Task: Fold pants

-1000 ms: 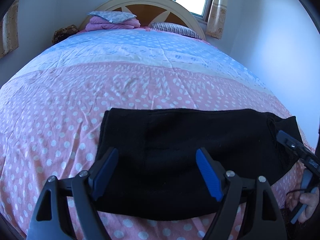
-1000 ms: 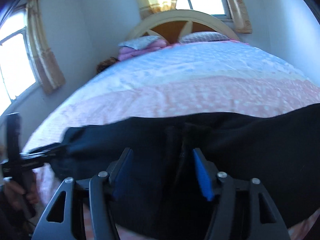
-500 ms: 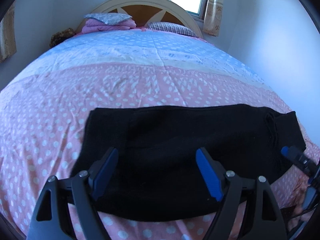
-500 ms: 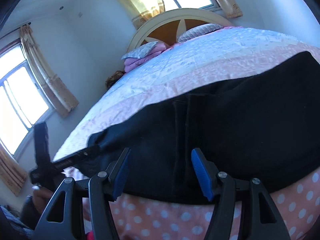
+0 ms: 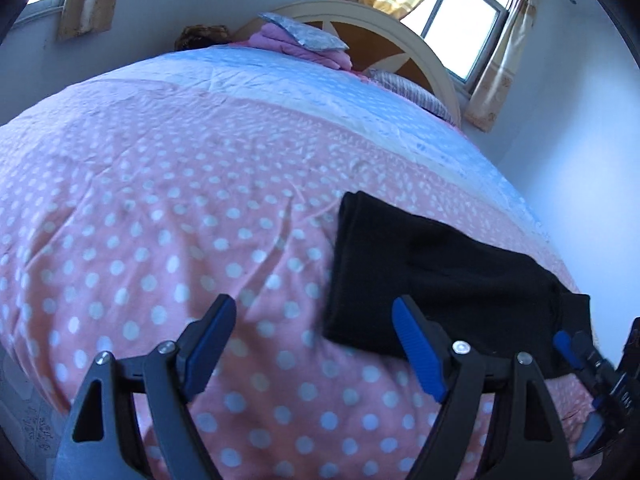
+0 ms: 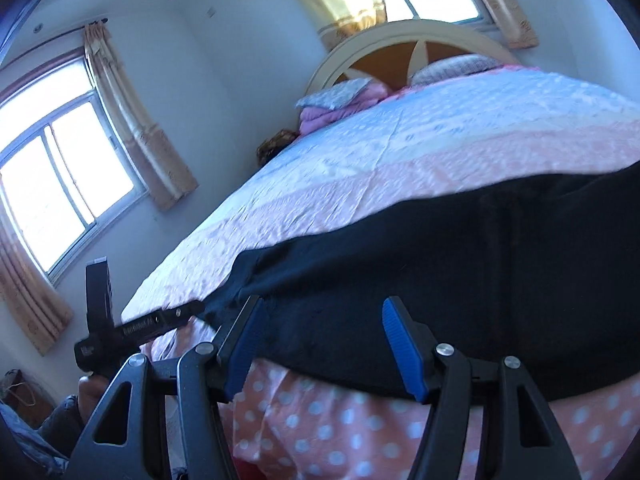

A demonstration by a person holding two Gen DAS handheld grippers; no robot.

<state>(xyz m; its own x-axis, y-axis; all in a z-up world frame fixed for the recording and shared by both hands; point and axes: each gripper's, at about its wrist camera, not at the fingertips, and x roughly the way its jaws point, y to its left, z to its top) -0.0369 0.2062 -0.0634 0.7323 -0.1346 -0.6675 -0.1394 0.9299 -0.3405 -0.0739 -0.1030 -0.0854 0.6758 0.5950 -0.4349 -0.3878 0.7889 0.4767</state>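
The black pants lie folded into a flat rectangle across the pink polka-dot bedspread, close to the near edge of the bed. My left gripper is open above bare bedspread, with only its right finger over the pants' left corner. My right gripper is also open, straddling the near hem of the pants without pinching the cloth. In the left wrist view the right gripper shows at the pants' right end. In the right wrist view the left gripper pokes in beside the pants' left end.
A round headboard, pillows and folded pink blankets are at the far end of the bed. Curtained windows line the walls. A hand holds the left tool below the bed's edge. A white wall runs close along the bed's right side.
The left gripper has swung left off the pants and rolled, and now hangs over bare bedspread. The right gripper has shifted towards the pants' left end. Both have stayed open.
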